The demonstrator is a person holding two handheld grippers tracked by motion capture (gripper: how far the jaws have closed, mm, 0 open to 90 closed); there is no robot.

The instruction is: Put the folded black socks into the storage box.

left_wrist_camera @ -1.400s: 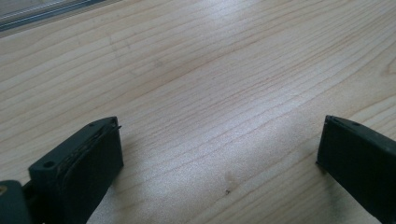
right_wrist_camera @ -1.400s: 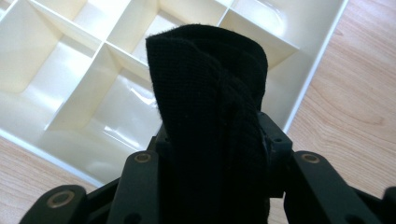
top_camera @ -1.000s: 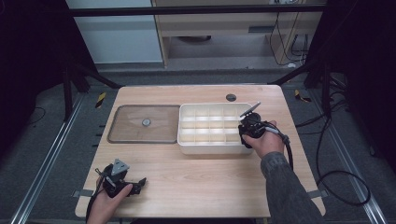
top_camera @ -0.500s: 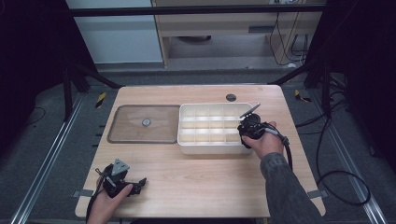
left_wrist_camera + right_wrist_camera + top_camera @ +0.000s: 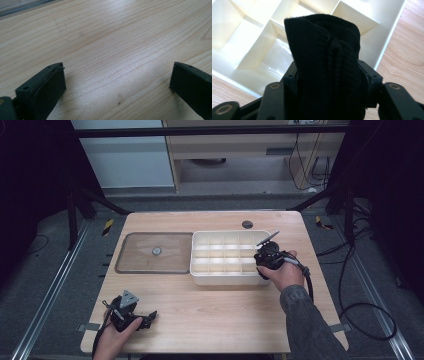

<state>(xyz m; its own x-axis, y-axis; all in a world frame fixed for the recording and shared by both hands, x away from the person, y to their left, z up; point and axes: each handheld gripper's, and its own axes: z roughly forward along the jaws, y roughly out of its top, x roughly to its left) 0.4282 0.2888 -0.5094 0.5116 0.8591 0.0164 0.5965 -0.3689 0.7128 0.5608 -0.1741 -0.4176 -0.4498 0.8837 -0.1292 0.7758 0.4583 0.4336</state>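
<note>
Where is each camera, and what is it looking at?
High view: above the table, looking down; both forearms, left gripper, right gripper.
Left gripper view: on that gripper, facing bare wood between open jaws.
Right gripper view: on that gripper, jaws around a black cloth over the white tray.
High and right views share the tray.

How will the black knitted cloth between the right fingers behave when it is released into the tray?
The black knitted cloth is folded and ribbed, so it is probably soft, floppy and light. It may unfold over the divided tray rather than roll.
</note>
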